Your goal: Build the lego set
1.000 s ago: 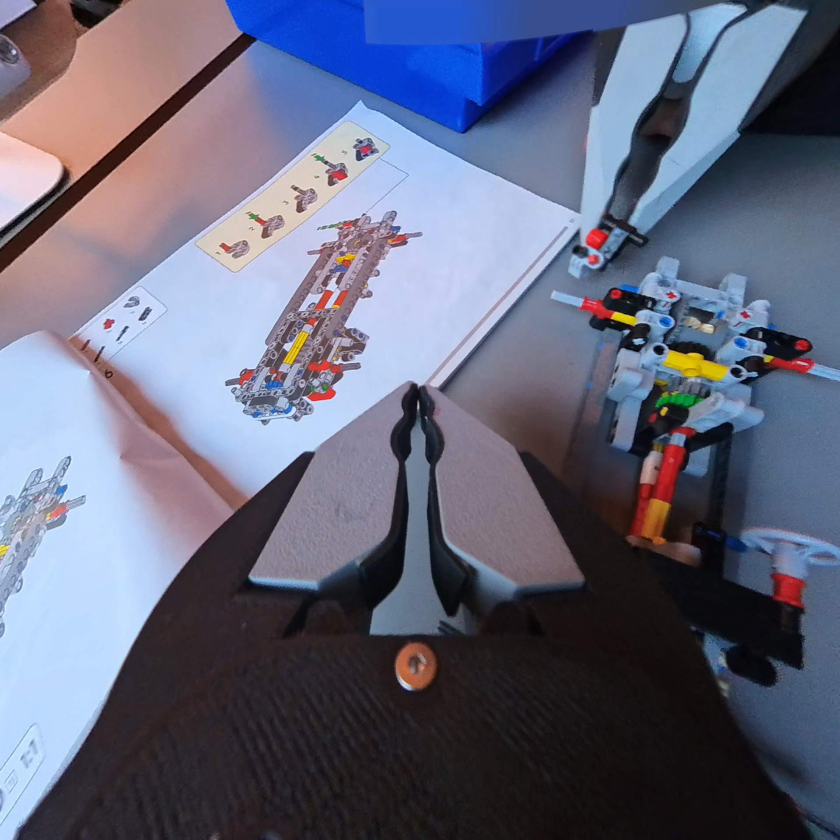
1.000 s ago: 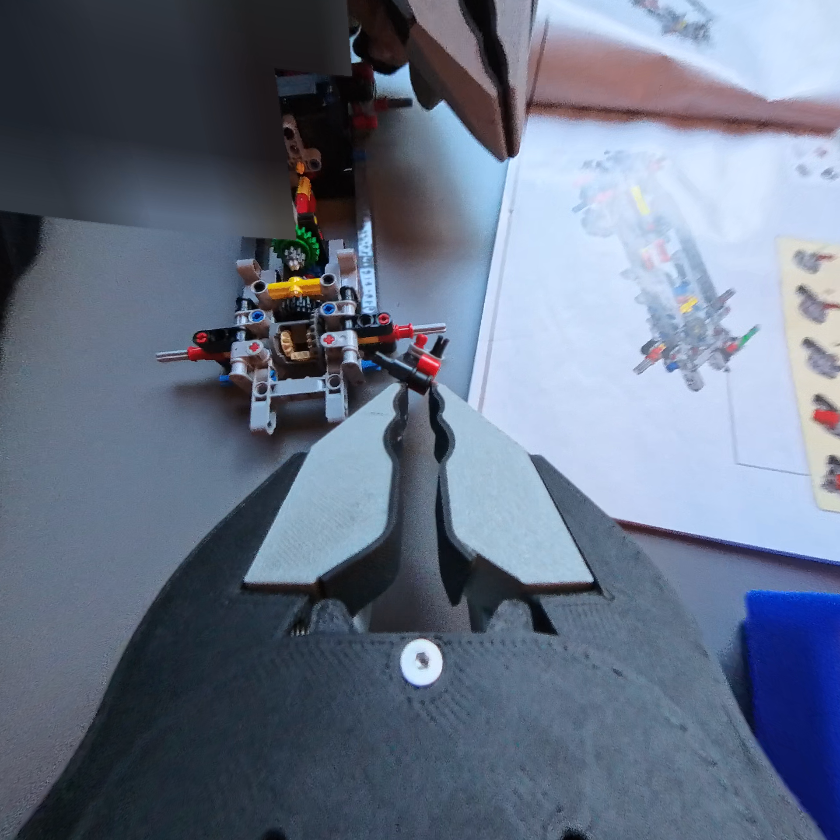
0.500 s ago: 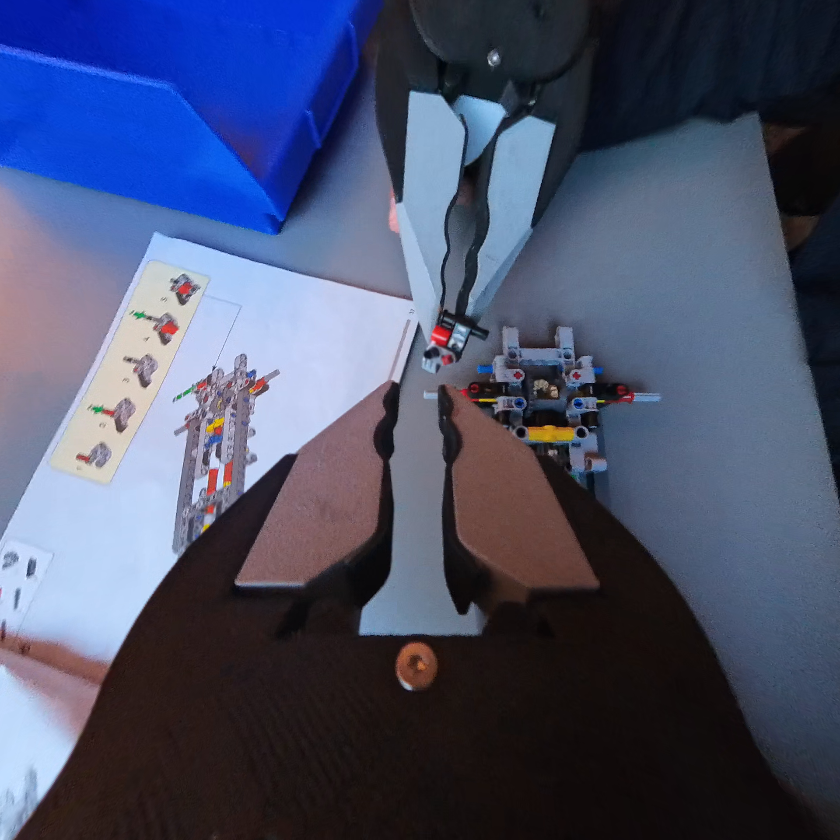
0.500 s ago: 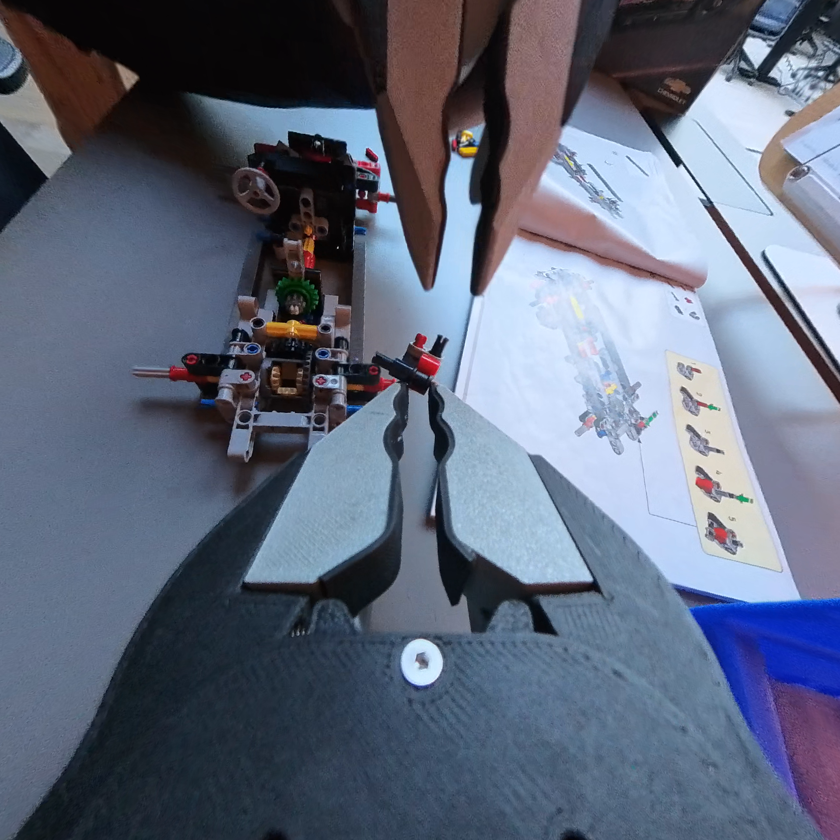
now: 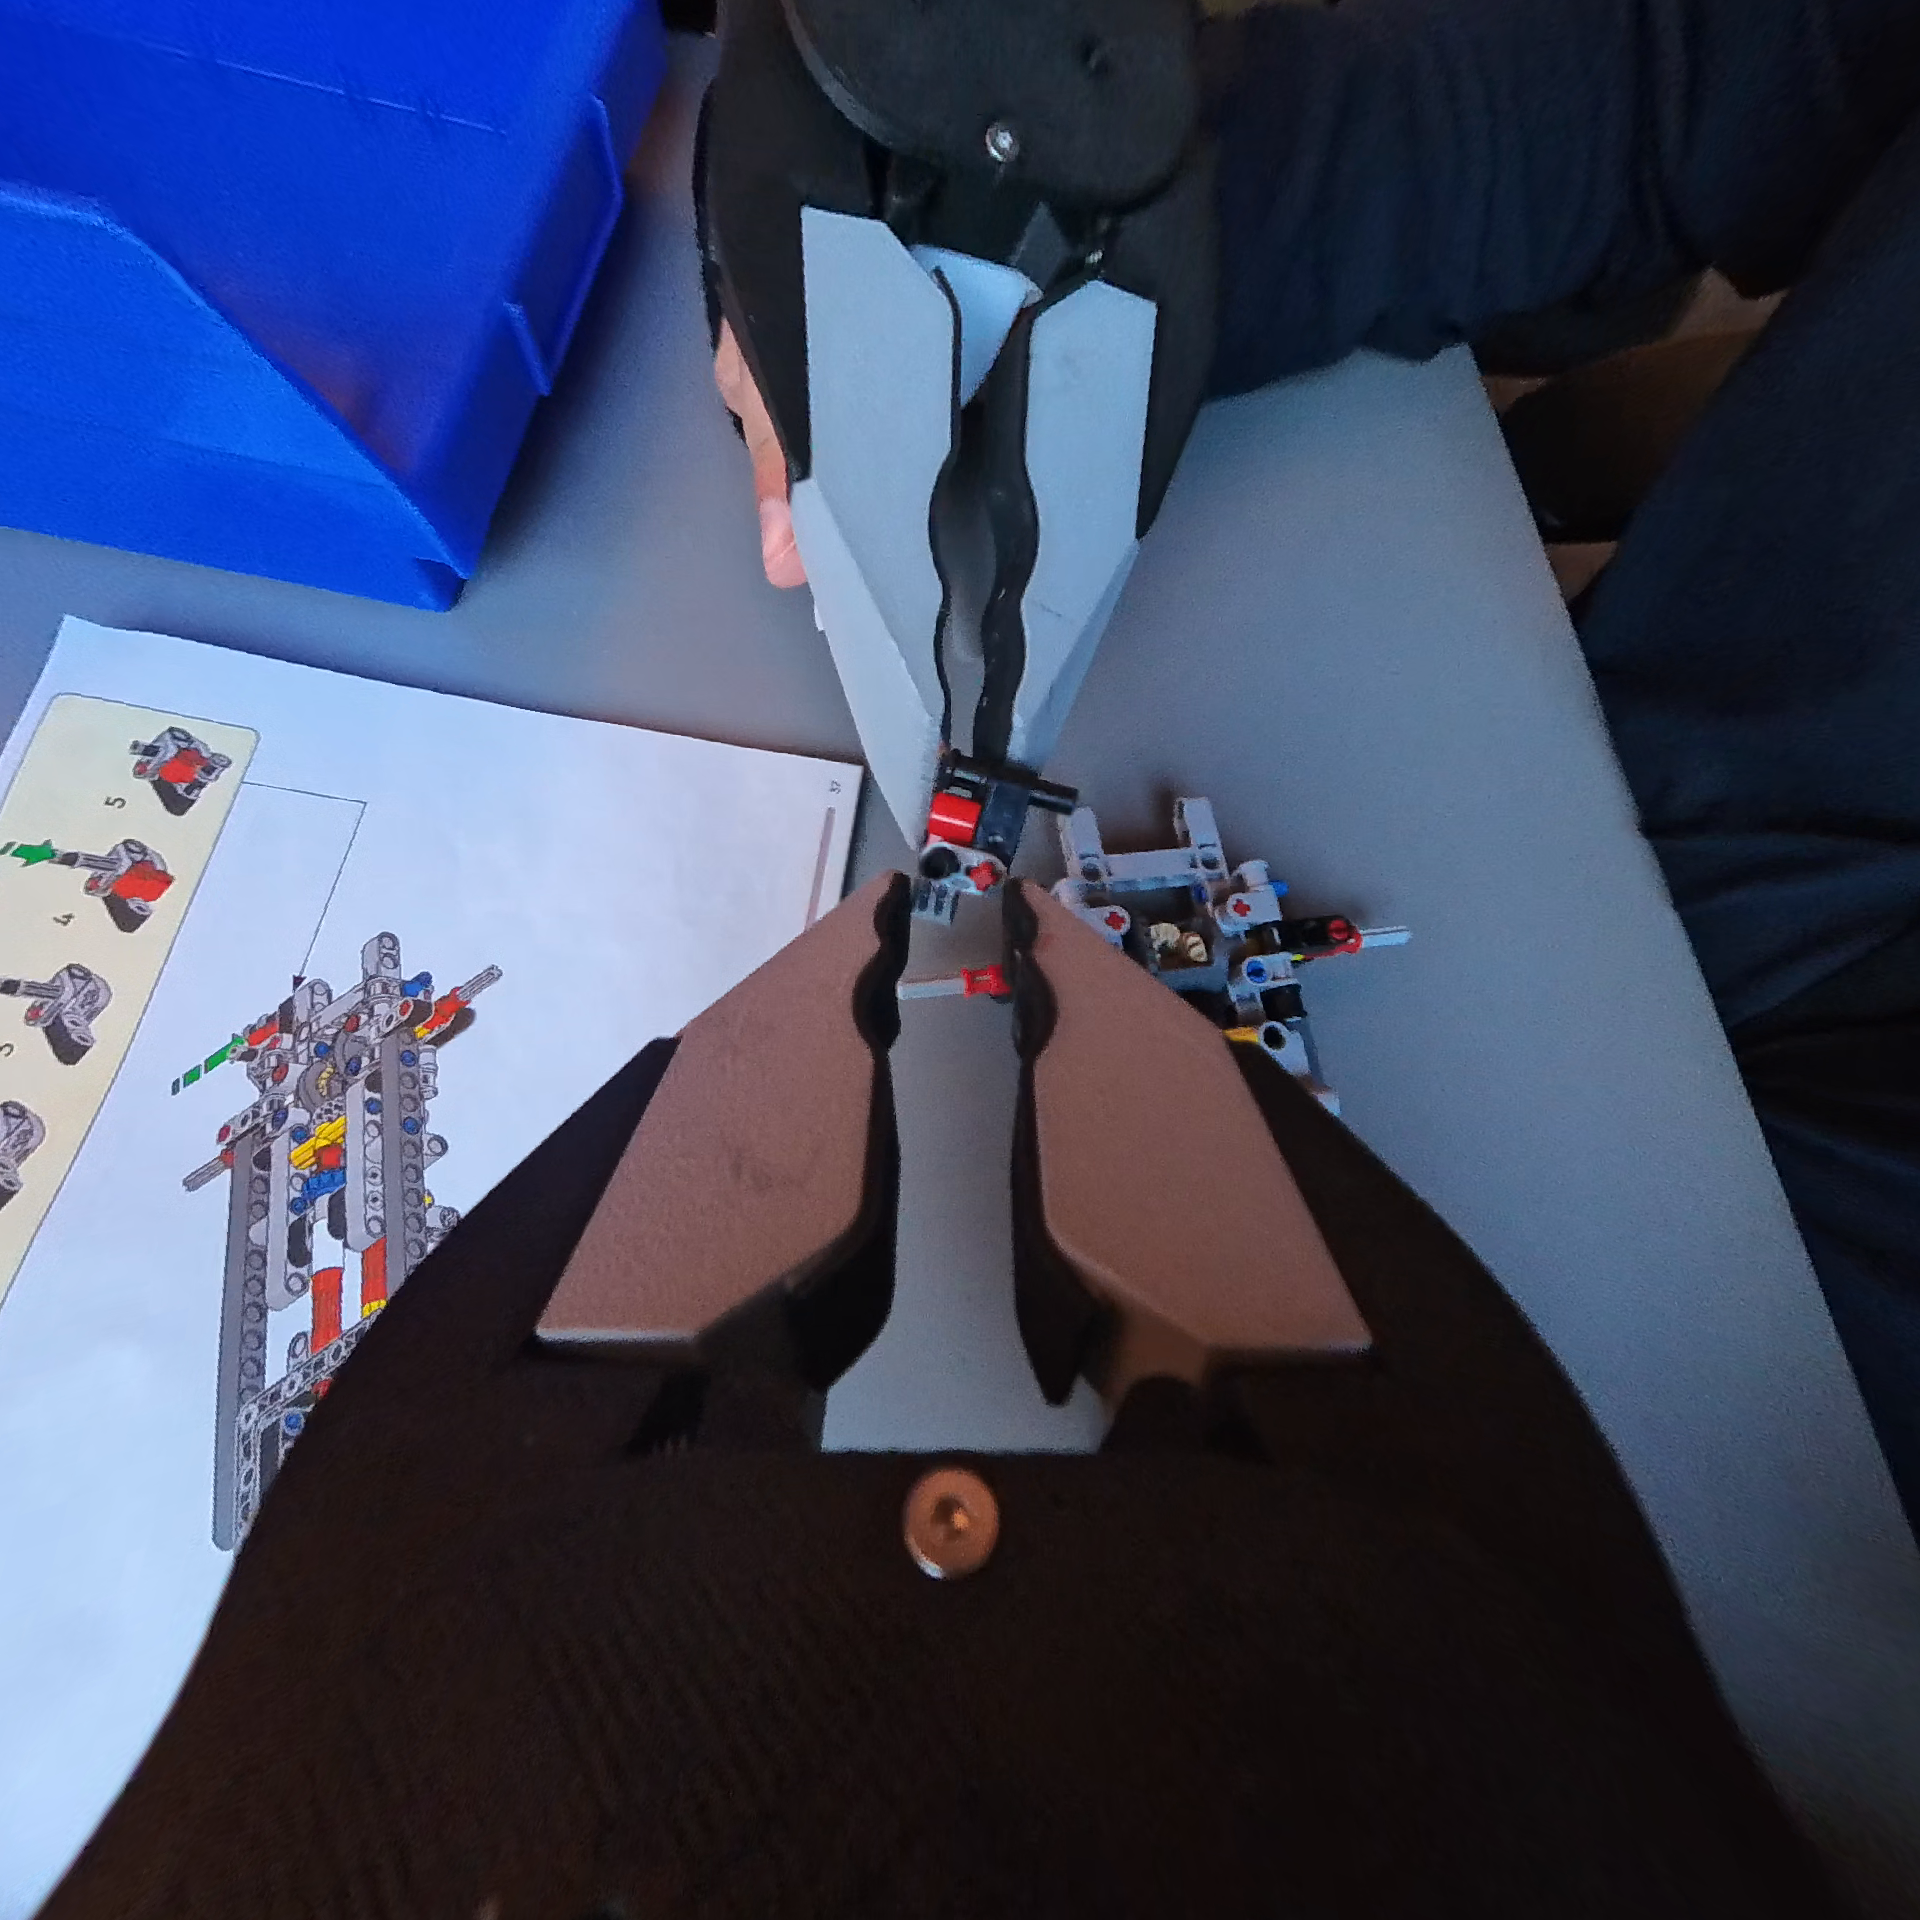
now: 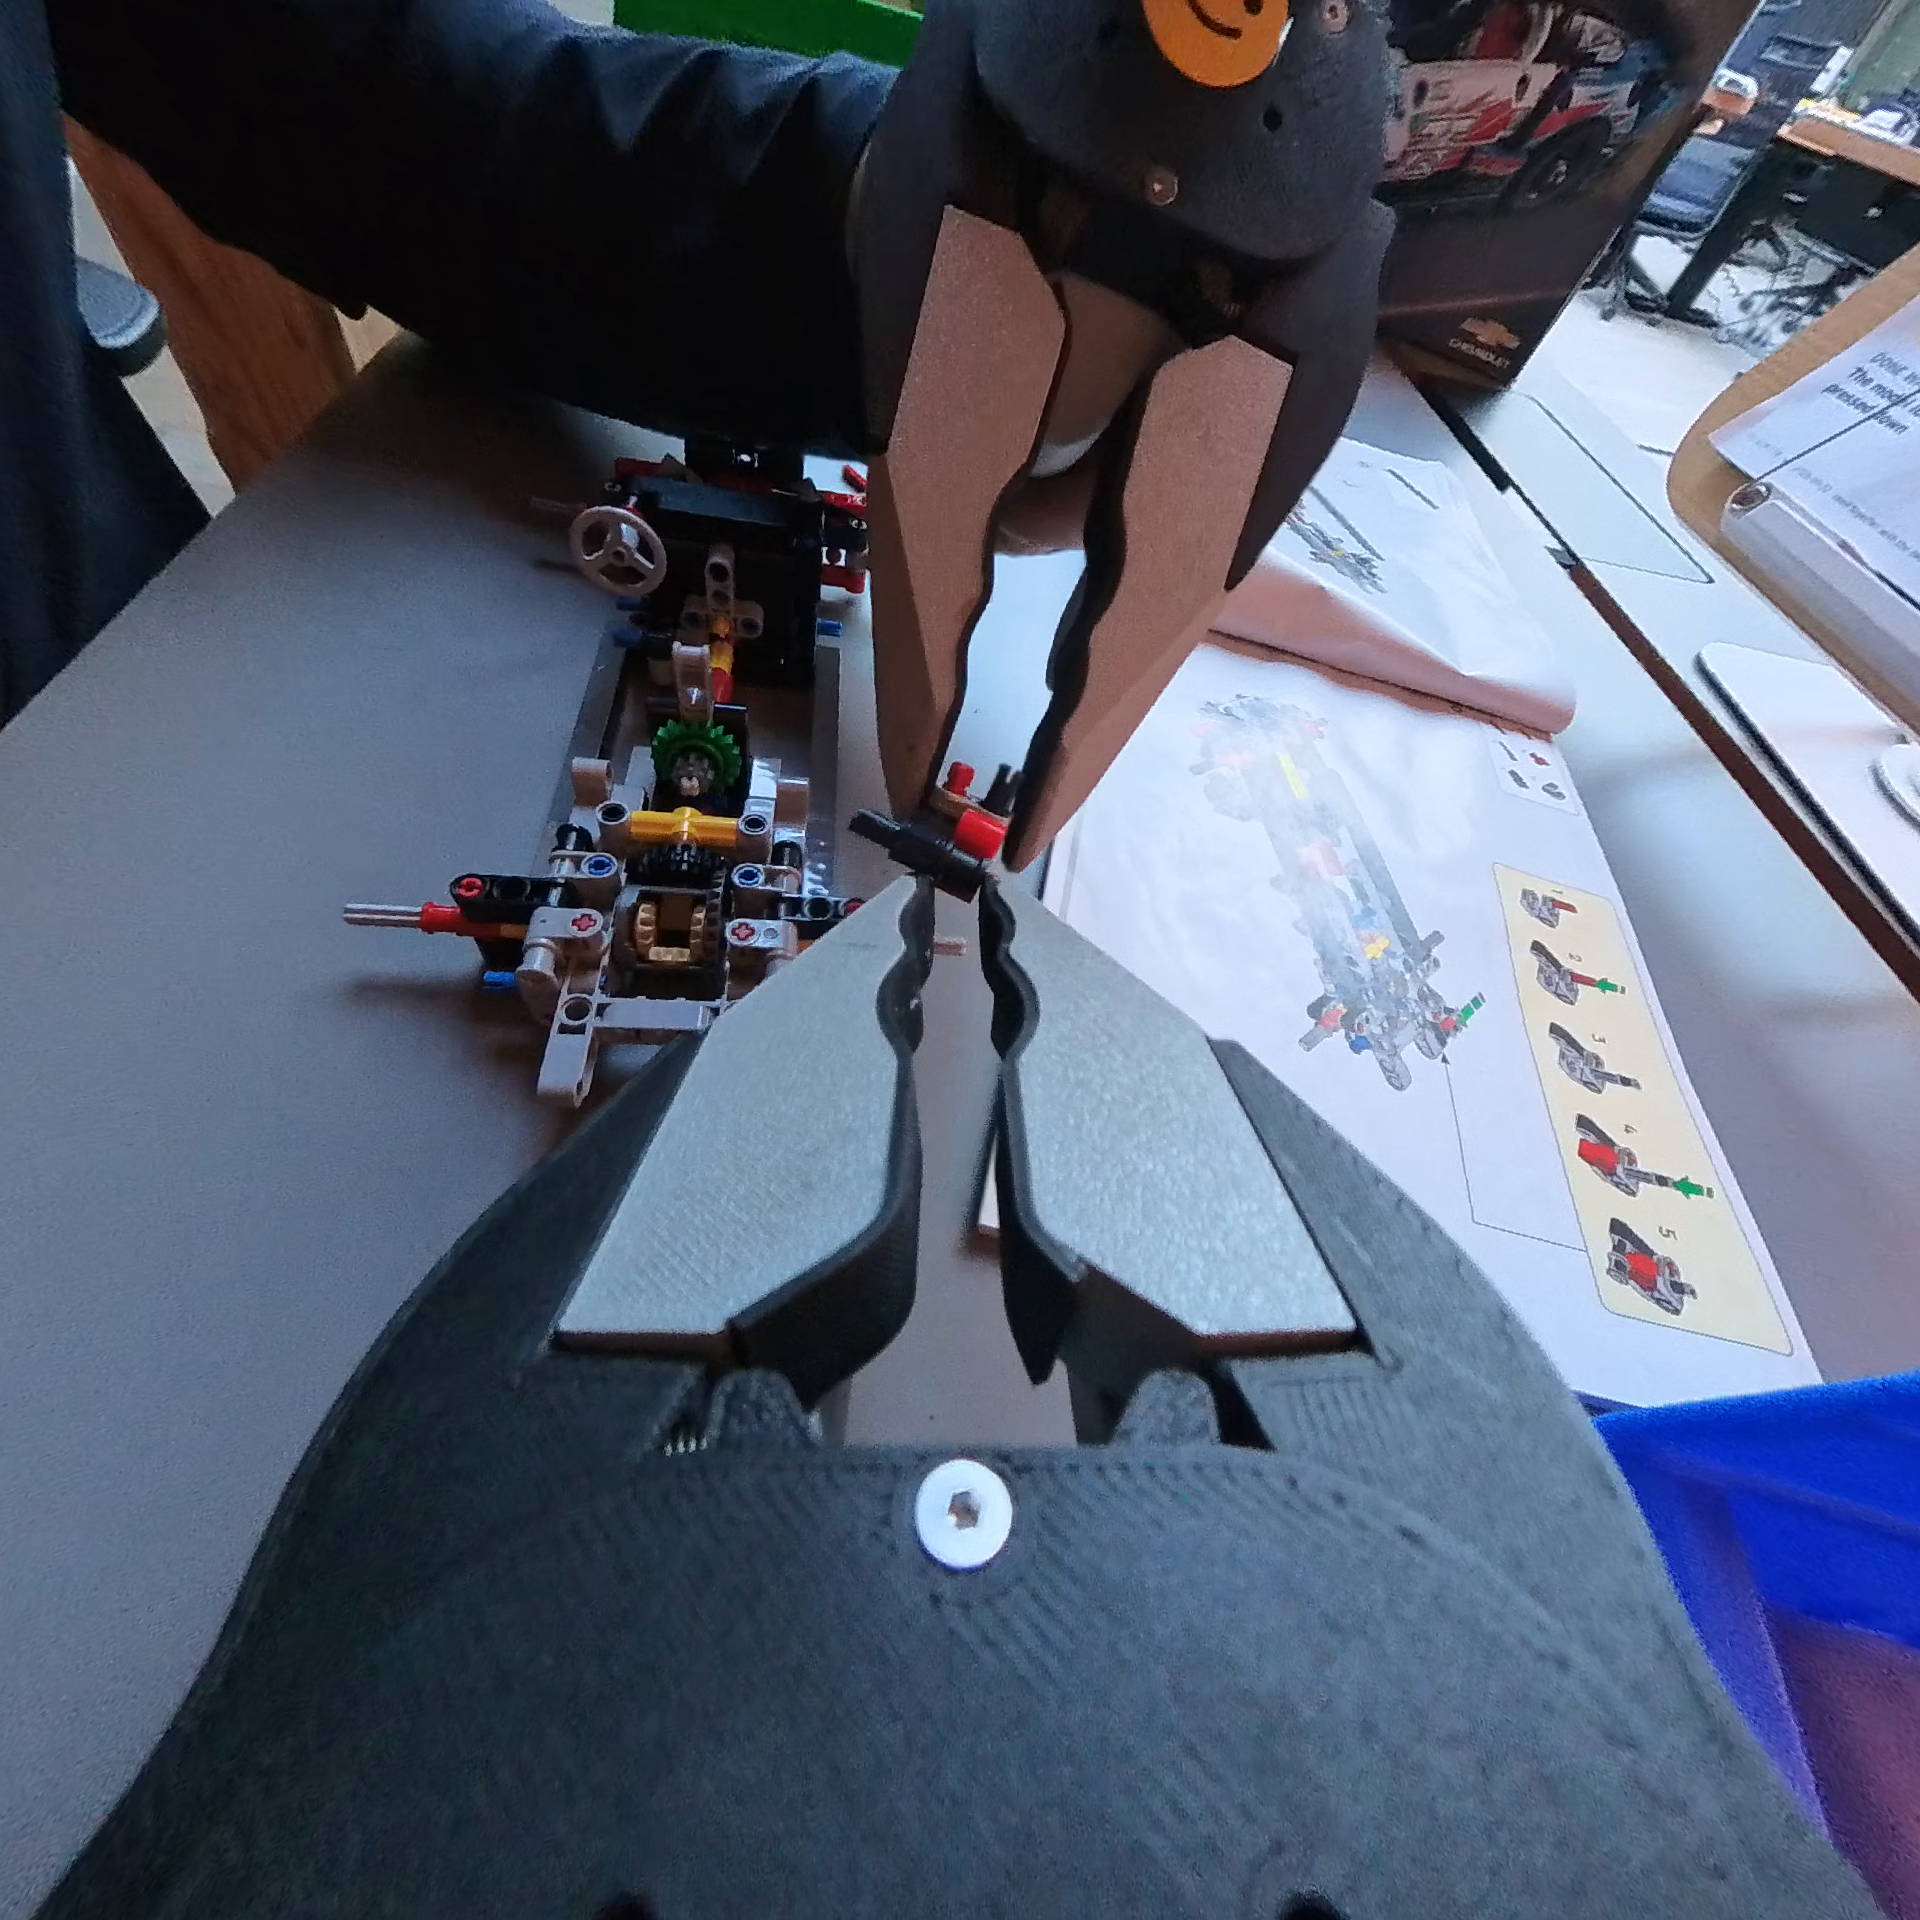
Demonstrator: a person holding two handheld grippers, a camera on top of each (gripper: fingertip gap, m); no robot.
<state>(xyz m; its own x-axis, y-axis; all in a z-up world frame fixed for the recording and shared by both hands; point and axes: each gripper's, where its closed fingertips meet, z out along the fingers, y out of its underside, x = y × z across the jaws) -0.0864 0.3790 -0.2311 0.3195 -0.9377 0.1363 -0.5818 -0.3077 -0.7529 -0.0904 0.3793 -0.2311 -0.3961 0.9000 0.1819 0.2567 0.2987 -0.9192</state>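
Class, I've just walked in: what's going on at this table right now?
A person holds two grippers over a grey table. The right gripper pinches a small black-and-red brick piece by its black end. The left gripper, fingers apart, has come in around the piece's other end. A part-built brick chassis lies beside them, with an open instruction booklet and a blue bin nearby.

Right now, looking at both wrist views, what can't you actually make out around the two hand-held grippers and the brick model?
- Left wrist view: the near half of the brick chassis is hidden behind the left hand-held gripper.
- Right wrist view: whether the left gripper's fingers touch the small red and black assembly in the right hand-held gripper cannot be told.
- Right wrist view: the blue bin is cut off by the edge.
- Right wrist view: the instruction booklet drawing is blurred.
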